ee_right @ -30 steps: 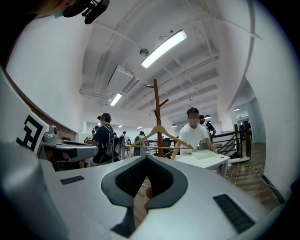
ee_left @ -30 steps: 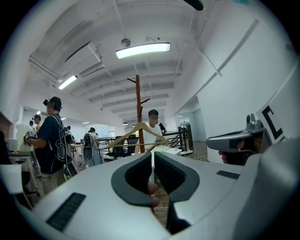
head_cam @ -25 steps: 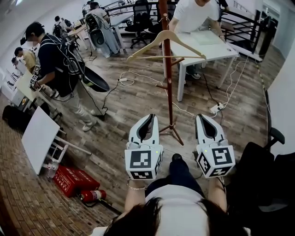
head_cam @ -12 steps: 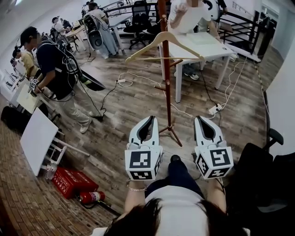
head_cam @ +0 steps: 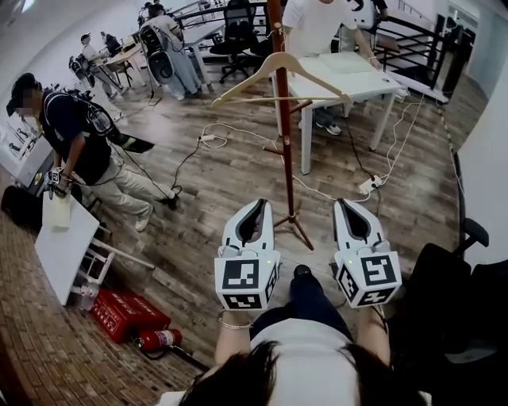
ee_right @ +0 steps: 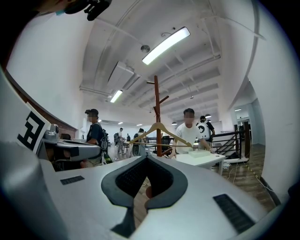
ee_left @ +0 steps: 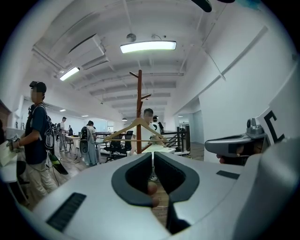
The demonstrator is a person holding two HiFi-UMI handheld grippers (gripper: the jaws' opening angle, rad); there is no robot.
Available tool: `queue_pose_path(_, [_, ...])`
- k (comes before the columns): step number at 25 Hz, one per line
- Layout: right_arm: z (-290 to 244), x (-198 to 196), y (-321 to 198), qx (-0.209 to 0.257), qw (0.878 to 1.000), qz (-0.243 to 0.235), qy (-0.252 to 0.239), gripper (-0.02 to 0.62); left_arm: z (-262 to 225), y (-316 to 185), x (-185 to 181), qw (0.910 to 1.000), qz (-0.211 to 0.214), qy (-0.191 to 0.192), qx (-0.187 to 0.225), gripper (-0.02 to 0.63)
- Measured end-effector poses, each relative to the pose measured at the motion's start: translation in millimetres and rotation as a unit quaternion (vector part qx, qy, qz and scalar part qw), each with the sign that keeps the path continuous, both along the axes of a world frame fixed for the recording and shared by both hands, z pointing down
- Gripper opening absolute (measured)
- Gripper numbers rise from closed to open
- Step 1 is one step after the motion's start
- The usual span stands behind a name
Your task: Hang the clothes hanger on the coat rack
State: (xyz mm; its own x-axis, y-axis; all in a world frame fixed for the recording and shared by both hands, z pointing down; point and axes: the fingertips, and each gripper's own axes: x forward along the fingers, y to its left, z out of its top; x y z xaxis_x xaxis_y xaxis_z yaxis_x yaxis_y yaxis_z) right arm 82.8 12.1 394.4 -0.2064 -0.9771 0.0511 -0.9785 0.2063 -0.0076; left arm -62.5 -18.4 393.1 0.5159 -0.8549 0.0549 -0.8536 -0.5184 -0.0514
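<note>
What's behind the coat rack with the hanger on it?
A white table, with a person in a white shirt at it. The coat rack and hanger cover part of the table.

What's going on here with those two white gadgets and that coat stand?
A person is holding a two-jaw tool in each hand, the left gripper and the right gripper. Both are shut and empty, and they point towards the coat rack without touching it. The wooden clothes hanger already hangs on the rack, so the hanging job looks done. Other people are busy elsewhere in the room.
</note>
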Motion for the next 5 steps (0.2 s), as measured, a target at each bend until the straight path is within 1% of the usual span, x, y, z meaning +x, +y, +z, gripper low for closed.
queue_pose_path(5, [1.4, 1.2, -5.1, -0.003, 1.000, 0.000, 0.000, 0.037, 1.4, -5.9, 3.7, 1.0000, 0.004, -0.002, -0.003, 0.023])
